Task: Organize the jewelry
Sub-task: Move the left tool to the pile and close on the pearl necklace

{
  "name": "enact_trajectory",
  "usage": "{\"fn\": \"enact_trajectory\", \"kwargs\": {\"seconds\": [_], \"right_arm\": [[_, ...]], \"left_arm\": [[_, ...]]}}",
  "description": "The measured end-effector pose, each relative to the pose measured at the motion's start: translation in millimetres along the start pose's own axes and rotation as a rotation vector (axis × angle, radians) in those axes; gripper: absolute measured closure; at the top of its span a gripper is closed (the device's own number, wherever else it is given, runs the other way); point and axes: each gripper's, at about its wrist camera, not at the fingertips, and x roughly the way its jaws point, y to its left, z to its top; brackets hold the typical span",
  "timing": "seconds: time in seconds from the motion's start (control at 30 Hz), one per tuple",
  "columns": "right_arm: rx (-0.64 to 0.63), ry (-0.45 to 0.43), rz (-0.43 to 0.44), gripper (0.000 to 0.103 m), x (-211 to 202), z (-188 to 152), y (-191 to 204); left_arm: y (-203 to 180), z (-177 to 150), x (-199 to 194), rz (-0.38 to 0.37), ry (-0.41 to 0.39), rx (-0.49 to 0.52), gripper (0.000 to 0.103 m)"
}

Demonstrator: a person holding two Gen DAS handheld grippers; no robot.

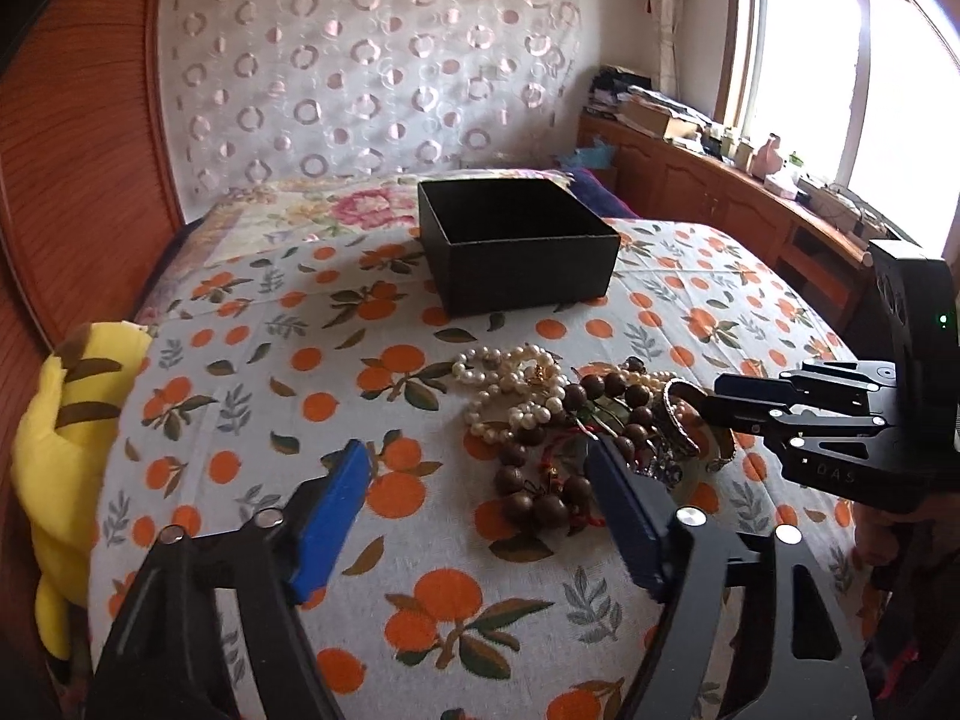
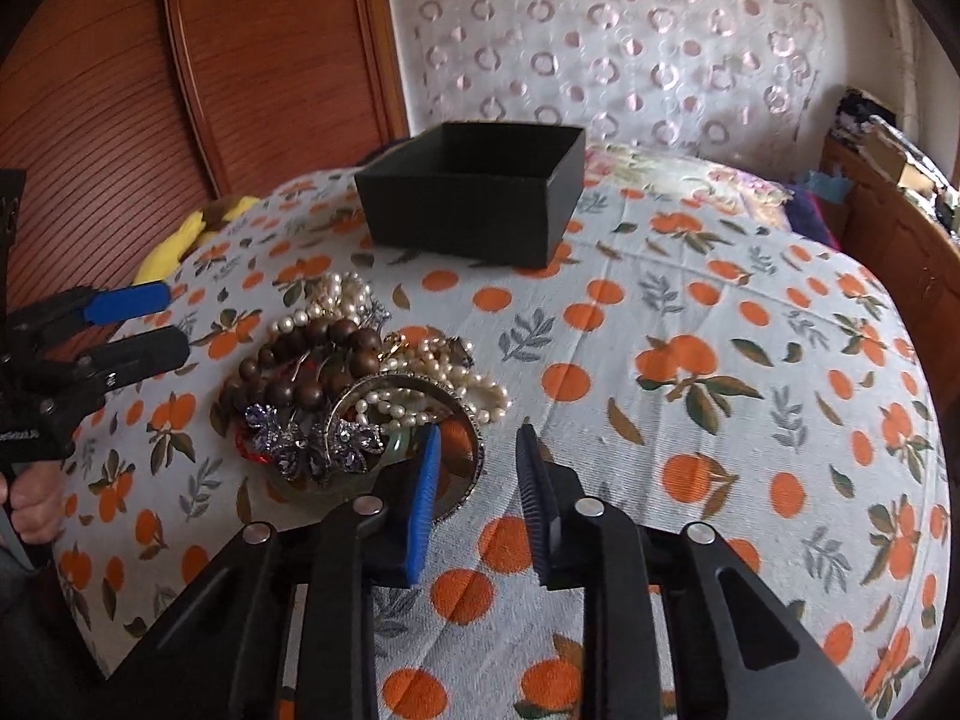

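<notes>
Through the left wrist camera, I am holding my left gripper point(image 1: 474, 483) just in front of the jewelry pile point(image 1: 570, 420), its jaws standing wide with nothing between them; the right blue pad is overlapping the brown wooden beads point(image 1: 606, 396), though I cannot tell if it touches them. The pile is lying heaped on the orange-print bedcover point(image 1: 270, 372), with the open black box point(image 1: 516, 246) waiting well behind it, probably to receive pieces. My right gripper point(image 1: 714, 402) is reaching in at the pile's right edge.

Through the right wrist camera, I am straddling the rim of the metal bangle point(image 2: 420, 396) on the pile's near-right side with my right gripper point(image 2: 480, 450), jaws narrowed, 1 pad inside the ring and 1 outside, probably to pinch the band. The pads are not visibly pressing it.
</notes>
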Motion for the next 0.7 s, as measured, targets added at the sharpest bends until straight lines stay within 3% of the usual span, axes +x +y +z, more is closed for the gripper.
{"fn": "enact_trajectory", "kwargs": {"seconds": [0.23, 0.57, 0.7], "right_arm": [[-0.034, 0.037, -0.017, 0.087, 7, 1, 4], [-0.032, 0.040, -0.015, 0.088, 9, 0, 3], [-0.031, 0.039, -0.014, 0.088, 9, 0, 3]], "left_arm": [[-7, 10, 22, -0.037, 0.046, 0.030, 0.049], [-12, 21, 52, -0.095, 0.096, 0.030, 0.071], [-10, 21, 55, -0.116, 0.102, 0.021, 0.089]]}}
